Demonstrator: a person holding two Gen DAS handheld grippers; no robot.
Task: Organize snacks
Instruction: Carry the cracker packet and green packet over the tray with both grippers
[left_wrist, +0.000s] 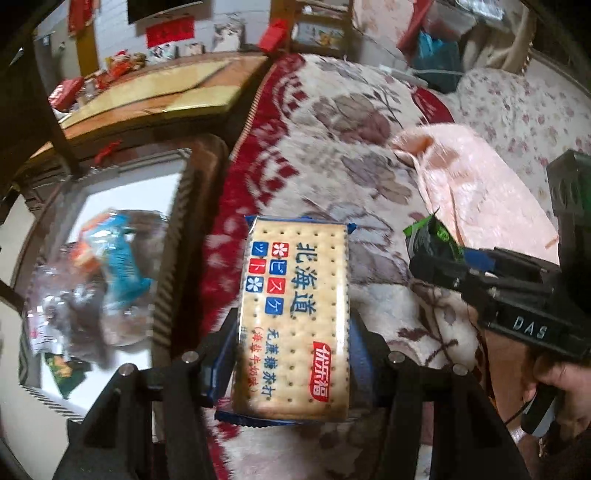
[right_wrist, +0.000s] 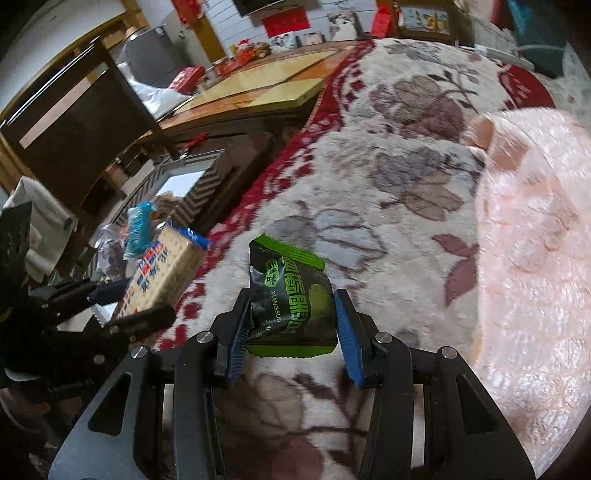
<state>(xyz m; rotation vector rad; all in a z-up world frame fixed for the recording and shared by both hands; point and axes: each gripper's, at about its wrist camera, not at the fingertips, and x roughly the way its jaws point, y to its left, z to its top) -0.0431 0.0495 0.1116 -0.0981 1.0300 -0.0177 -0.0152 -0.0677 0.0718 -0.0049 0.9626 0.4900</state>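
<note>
My left gripper (left_wrist: 293, 354) is shut on a cracker pack (left_wrist: 295, 317), cream with a blue wrapper and blue characters, held above the flowered blanket (left_wrist: 351, 122). In the right wrist view that cracker pack (right_wrist: 162, 273) shows at the left in the left gripper (right_wrist: 129, 306). A small black and green snack packet (right_wrist: 290, 299) sits between the blue pads (right_wrist: 349, 332) of my right gripper (right_wrist: 291, 332), which is shut on it. From the left wrist view, the right gripper (left_wrist: 436, 258) with the green packet (left_wrist: 428, 232) is at the right. A striped box (left_wrist: 173, 258) holding several snacks (left_wrist: 110, 266) lies at the left.
A pink padded cloth (left_wrist: 476, 192) lies on the blanket to the right. A wooden table (left_wrist: 166, 92) with red packets stands behind the box. A dark chair (right_wrist: 81, 125) is at the left. A hand (left_wrist: 565, 384) holds the right gripper.
</note>
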